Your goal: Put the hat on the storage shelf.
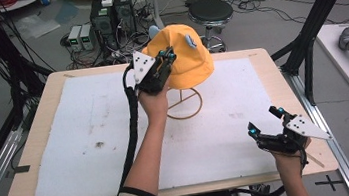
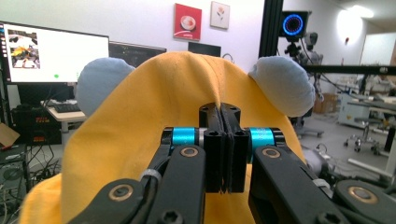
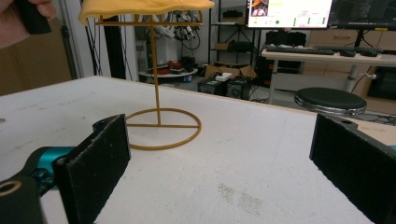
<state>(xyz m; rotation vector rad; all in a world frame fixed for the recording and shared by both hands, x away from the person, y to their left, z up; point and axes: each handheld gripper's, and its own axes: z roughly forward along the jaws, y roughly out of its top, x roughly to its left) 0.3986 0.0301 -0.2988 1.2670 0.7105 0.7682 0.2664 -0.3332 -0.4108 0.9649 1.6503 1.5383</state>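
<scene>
From the high view I find the yellow hat sitting on top of a thin gold wire stand, which rests with its ring base on the white mat toward the far middle of the wooden table. The hat carries two pale blue stuffed ears, one to either side of the crown in the left gripper view.

My left gripper is up at the hat's near-left side, held above the stand. In the left gripper view its jaws stand pressed together with a fold of the yellow cloth running up out of them along the hat's centre seam; I read that as a pinch on the fabric, though the cloth inside the pads is hidden, so I cannot vouch for how much is caught.

My right gripper sits low over the near-right corner of the mat, well apart from the hat and stand. In the right gripper view its jaws are spread wide, with nothing between them, and they look across the mat toward the stand's ring base and upright post, with the hat's brim at the top edge.

A round black stool stands on the floor beyond the far edge of the table.
</scene>
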